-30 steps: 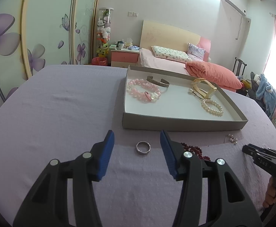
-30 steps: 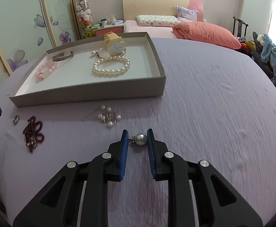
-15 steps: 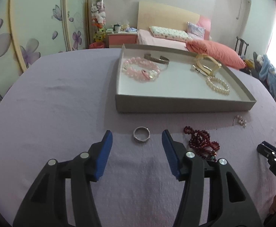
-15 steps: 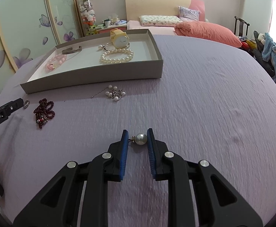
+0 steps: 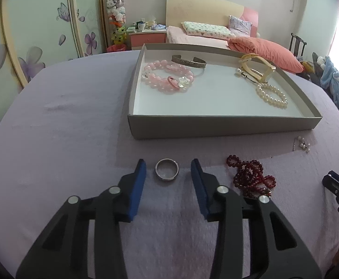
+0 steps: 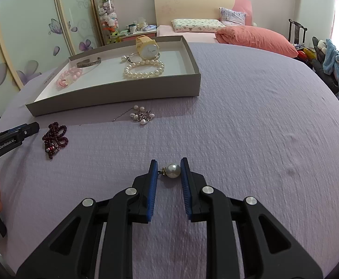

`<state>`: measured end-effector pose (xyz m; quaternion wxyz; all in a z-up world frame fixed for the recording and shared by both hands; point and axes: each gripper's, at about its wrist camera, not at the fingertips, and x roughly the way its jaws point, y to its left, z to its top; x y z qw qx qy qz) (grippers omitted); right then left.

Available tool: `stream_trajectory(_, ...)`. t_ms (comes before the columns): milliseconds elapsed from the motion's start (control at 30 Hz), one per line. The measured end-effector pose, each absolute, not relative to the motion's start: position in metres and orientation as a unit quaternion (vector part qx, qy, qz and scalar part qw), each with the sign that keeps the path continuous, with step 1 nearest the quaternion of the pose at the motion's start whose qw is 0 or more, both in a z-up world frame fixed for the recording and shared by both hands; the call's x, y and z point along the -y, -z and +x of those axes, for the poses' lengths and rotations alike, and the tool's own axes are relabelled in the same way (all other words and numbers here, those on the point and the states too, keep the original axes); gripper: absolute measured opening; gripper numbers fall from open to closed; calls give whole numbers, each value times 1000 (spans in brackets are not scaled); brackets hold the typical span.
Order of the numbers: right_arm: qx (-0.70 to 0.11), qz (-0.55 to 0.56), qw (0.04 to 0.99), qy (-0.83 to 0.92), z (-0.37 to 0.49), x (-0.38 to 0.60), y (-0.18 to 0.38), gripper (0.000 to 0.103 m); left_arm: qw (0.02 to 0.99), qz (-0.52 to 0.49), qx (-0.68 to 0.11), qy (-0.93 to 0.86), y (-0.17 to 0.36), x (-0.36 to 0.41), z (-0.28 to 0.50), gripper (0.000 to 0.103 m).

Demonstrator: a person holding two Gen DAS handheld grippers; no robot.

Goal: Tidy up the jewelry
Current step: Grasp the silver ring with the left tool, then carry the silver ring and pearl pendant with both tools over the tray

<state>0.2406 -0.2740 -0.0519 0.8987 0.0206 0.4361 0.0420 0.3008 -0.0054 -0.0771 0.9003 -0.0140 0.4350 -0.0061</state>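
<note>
Beside the red beads [image 5: 250, 176], left gripper [image 5: 168, 174] gapes around ring [image 5: 167, 172]; right gripper [image 6: 168, 171] pinches pearl [image 6: 173, 170]

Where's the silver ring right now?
In the left wrist view, the silver ring lies on the purple cloth between the open left gripper's fingers, left of the red beads.

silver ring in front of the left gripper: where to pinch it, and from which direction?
Pinch the silver ring across its outer band, one pad on each side, coming down from above. It lies flat on the purple cloth, hole up, already centred between the open left gripper pads with clear cloth either side. The band is low, so the pads likely need to reach cloth level before closing.
</note>
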Motion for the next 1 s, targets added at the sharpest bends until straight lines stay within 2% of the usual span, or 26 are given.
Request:
stream_trajectory(100,-436,21,899,-42,241,274,52,21,900,-7,-435,3,77,7,302,22)
stream_trajectory(1000,-436,20,899,-42,240,275,52,21,918,-48,-393,19,55,0,269,22)
